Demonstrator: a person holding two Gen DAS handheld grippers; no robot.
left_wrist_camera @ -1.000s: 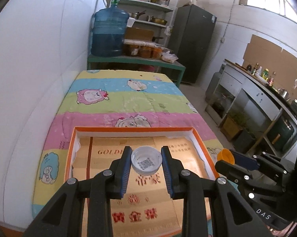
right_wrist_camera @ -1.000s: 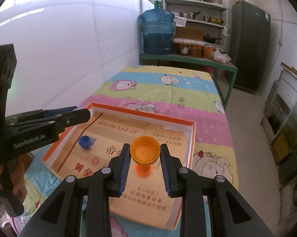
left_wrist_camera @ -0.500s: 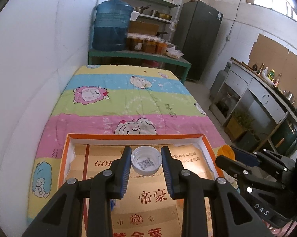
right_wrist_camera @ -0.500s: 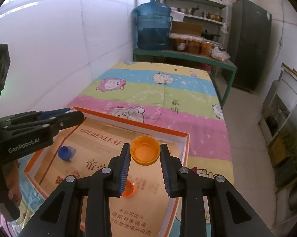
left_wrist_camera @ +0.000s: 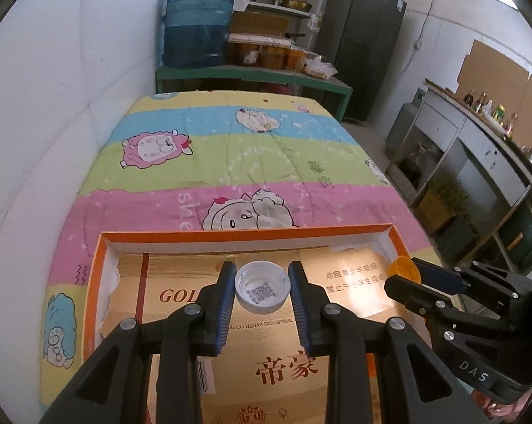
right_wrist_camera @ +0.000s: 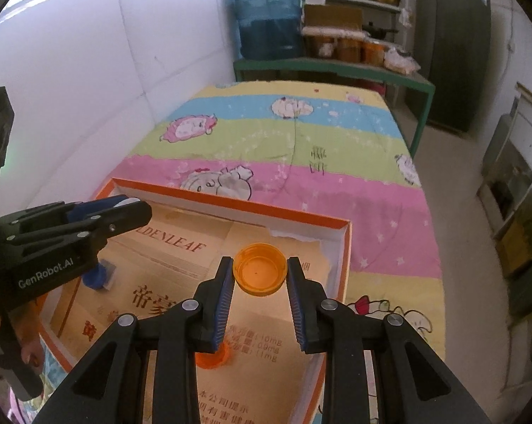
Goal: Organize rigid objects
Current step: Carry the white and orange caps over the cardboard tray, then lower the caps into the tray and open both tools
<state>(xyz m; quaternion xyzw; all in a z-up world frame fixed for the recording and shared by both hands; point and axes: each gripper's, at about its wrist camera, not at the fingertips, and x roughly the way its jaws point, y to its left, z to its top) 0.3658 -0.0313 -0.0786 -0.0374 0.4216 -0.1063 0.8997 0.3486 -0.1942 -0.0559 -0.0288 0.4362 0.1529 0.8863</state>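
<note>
Both caps rose higher over the box (left_wrist_camera: 99,268). Left gripper (left_wrist_camera: 262,291) pinches white cap (left_wrist_camera: 262,287), right gripper (right_wrist_camera: 260,279) pinches orange cap (right_wrist_camera: 260,274). Keep 'em level & lower slow.

Both tools are matte black with silver screws and ribbed blue pads, left tool (left_wrist_camera: 262,291) stamped GenRobot.AI, right tool (right_wrist_camera: 260,279) lettered DAS

Both grippers have pulled back and risen: the left gripper (left_wrist_camera: 262,291) carries its white cap (left_wrist_camera: 262,290) toward the orange-rimmed box's (left_wrist_camera: 251,236) far wall, while the right gripper (right_wrist_camera: 260,279) lifts its orange cap (right_wrist_camera: 260,273) well clear of the second orange cap (right_wrist_camera: 212,357) below.
</note>
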